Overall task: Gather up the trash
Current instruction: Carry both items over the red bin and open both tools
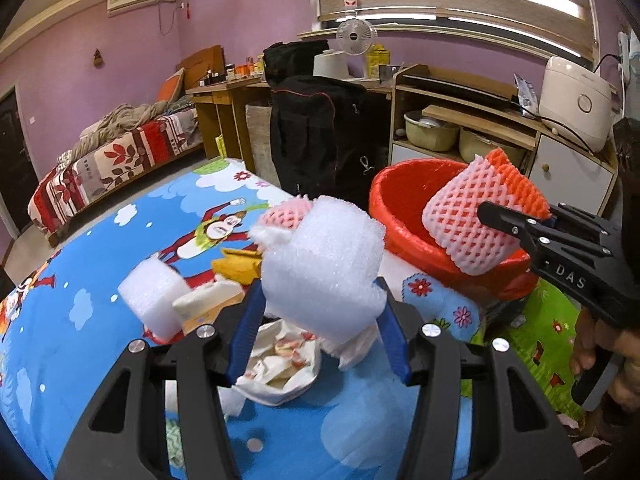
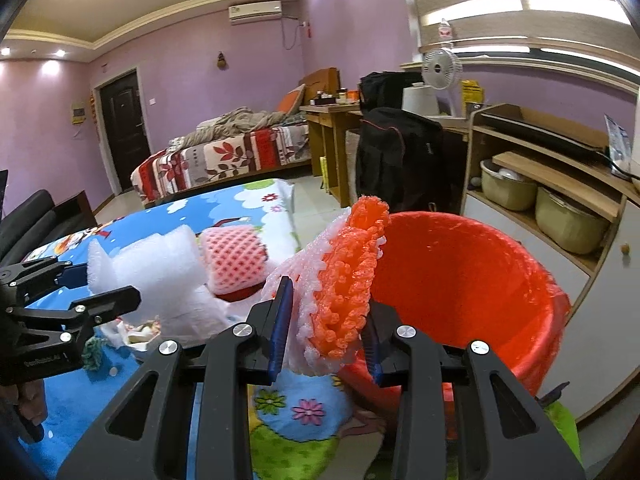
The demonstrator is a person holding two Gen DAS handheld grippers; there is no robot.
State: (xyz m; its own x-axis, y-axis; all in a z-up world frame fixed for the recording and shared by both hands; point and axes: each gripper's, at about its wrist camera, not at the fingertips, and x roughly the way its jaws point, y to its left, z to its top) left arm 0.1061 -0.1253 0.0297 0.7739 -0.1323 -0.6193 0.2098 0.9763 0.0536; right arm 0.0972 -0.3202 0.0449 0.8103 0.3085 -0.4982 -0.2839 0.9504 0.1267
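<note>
Left gripper [image 1: 320,320] sits nearest us, blue pads pinching a white foam sheet [image 1: 324,256] that stands up between them, lifted off the table. Right gripper [image 2: 326,334] is clamped on a pink-and-orange foam fruit net [image 2: 344,292]; in the right wrist view the net's long axis runs up toward 12 o'clock. Key relation: the red bin [image 2: 480,280] opens at about 2 o'clock from our right claw, with the net's edge at or just over the near rim, we can't tell which. So the right hand looks much nearer the drop than the left. From the left claw the red bin lies at roughly 1 o'clock, past the foam sheet, well apart. We judge the right load goes in first with a short push toward 2 o'clock, then a release; the left one follows. More trash remains on the table: another pink net [image 1: 280,216], a white foam block [image 1: 154,296], a small carton [image 1: 208,304], crumpled white paper with scraps [image 1: 280,368] right below the left claw. Surface is a blue cartoon-print tablecloth [image 1: 100,360]. Room: purple walls, bed [image 1: 120,164] at 10 o'clock, wooden cabinet [image 1: 480,120] with a rice cooker [image 1: 576,100] at 2 o'clock.
</note>
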